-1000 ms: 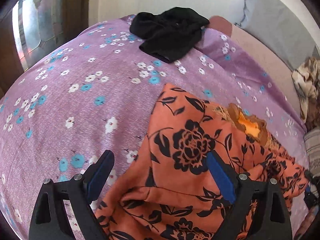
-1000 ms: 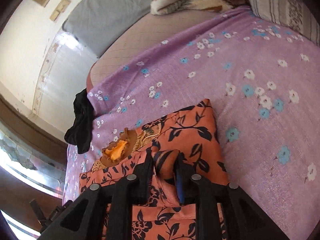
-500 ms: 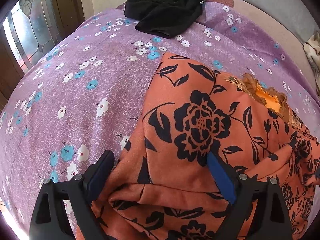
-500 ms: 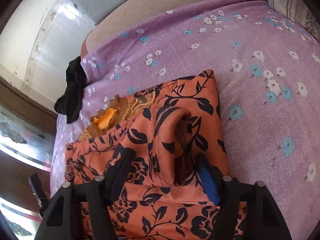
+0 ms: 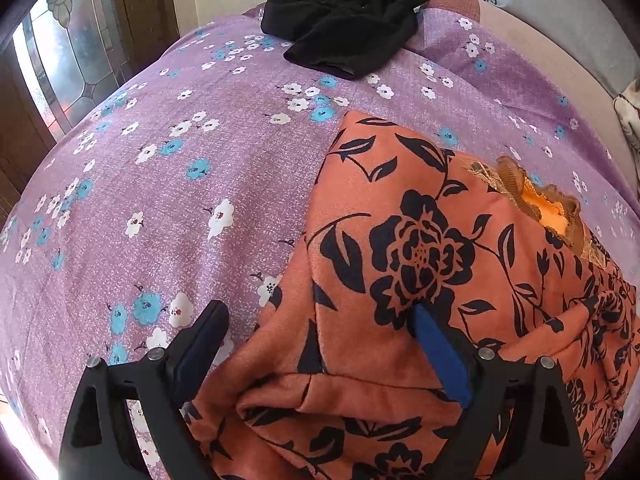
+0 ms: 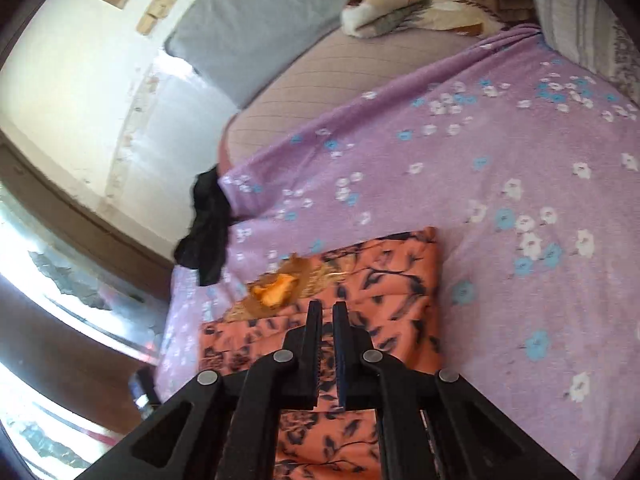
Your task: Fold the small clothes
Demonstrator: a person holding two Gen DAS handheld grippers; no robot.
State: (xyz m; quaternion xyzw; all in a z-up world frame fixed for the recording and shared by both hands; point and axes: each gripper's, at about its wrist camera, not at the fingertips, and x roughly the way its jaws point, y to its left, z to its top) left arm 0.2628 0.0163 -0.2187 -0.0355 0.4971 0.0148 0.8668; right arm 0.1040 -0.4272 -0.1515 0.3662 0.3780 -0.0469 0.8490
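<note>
Covering bed, purple floral sheet [image 5: 168, 208], leaded-glass window [image 5: 68, 60], grey pillow [image 6: 256, 28]

The left gripper [image 5: 320, 330] has a black plastic frame with triangular cut-outs, four round silver screws and two fingers [image 5: 440, 356] with blue pads. The right gripper [image 6: 327, 312] has the same black frame, silver screws and ribbed pads.

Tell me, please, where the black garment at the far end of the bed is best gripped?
Grip the black garment at its near edge, where a flat lobe lies on the purple sheet. Come from the orange garment's side, low along the bed; the far part is bunched and hangs over the bed's edge.
</note>
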